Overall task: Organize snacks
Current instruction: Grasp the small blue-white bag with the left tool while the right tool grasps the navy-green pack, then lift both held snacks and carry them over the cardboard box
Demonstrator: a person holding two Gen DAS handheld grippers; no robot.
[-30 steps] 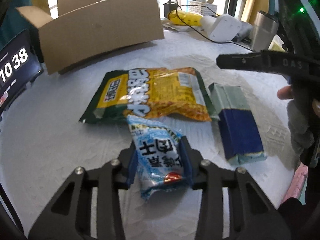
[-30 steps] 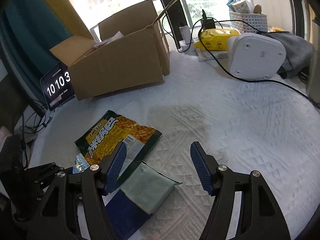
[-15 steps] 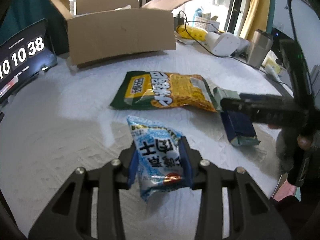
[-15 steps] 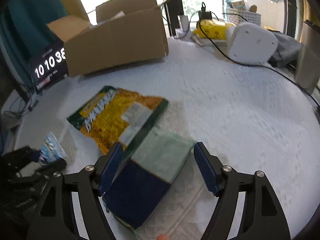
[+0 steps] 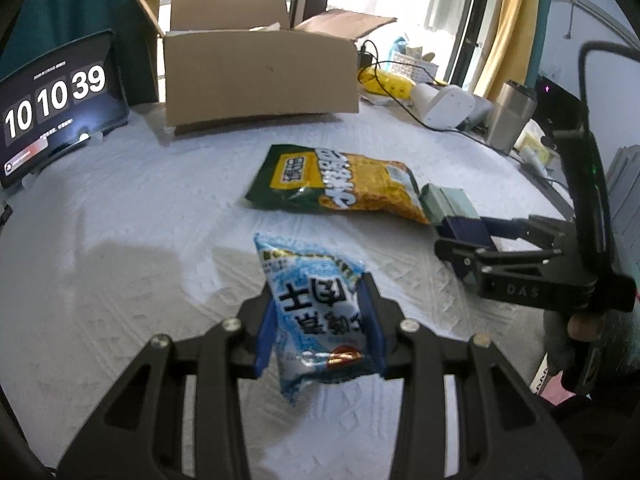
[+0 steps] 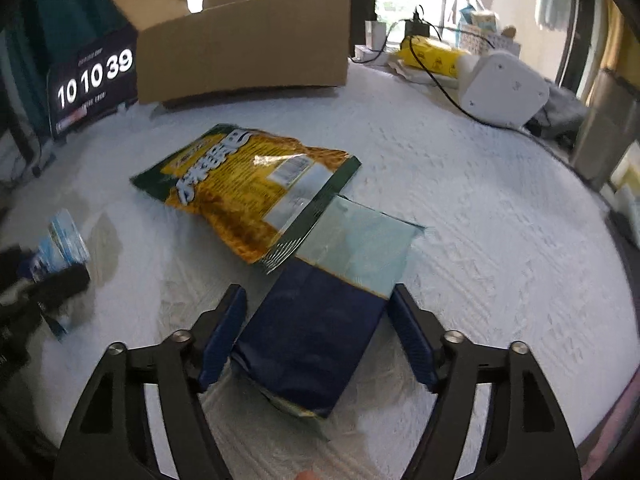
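Note:
My left gripper (image 5: 320, 322) is shut on a small light-blue snack packet (image 5: 316, 312) and holds it above the white tablecloth. The packet also shows at the left in the right wrist view (image 6: 66, 246). My right gripper (image 6: 318, 336) is open, its fingers on either side of a navy and pale-green packet (image 6: 320, 328) lying on the table; in the left wrist view it shows at the right (image 5: 460, 236). A yellow and green chip bag (image 6: 248, 184) lies flat beside it. An open cardboard box (image 5: 260, 76) stands at the back.
A tablet clock (image 5: 56, 100) leans at the back left. A white device (image 6: 504, 88) with a black cable, a yellow pack (image 6: 432, 56) and a steel tumbler (image 5: 510, 116) stand at the back right. The round table's edge (image 6: 600, 200) curves along the right.
My left gripper rose and pulled back with the blue packet. My right gripper came down and forward until its open fingers stood around the navy packet.

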